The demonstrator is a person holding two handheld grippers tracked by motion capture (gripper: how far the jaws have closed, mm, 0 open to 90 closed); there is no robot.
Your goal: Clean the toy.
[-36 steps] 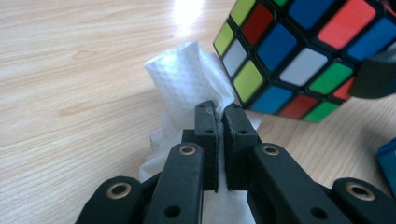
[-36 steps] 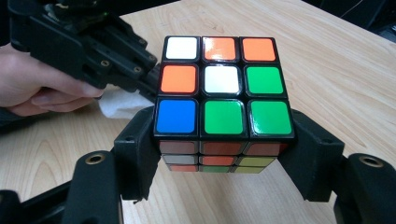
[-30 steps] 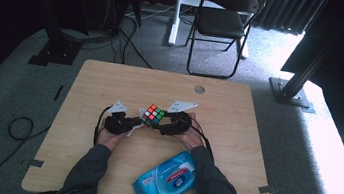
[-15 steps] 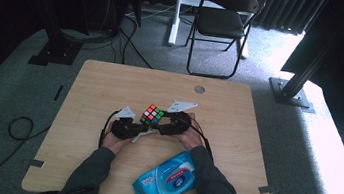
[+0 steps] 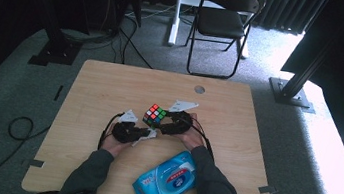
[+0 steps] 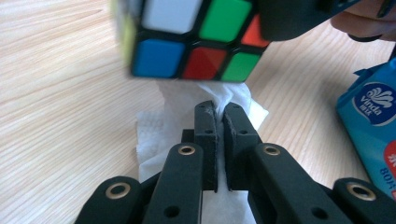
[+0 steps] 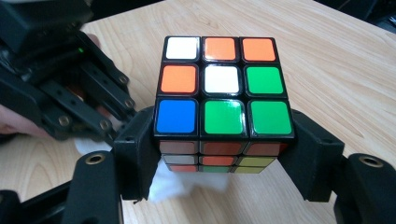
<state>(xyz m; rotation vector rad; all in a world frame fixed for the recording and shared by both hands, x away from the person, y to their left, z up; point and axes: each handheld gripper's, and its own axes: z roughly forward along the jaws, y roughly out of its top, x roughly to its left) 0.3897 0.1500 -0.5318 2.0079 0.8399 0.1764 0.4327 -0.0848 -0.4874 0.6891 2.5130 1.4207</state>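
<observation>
Right gripper (image 7: 219, 158) is clamping the cube (image 7: 219, 102) just above the table (image 5: 111, 84), exposing its faces; left gripper (image 6: 218, 112), shut on a tissue (image 6: 159, 135), is positioning to wipe beneath it.

The cube (image 7: 223, 107) has white, orange, green, blue and red squares on black; the tissue (image 6: 161, 126) is white, the wipes pack (image 5: 166, 181) blue, the table (image 5: 100, 87) pale wood.
</observation>
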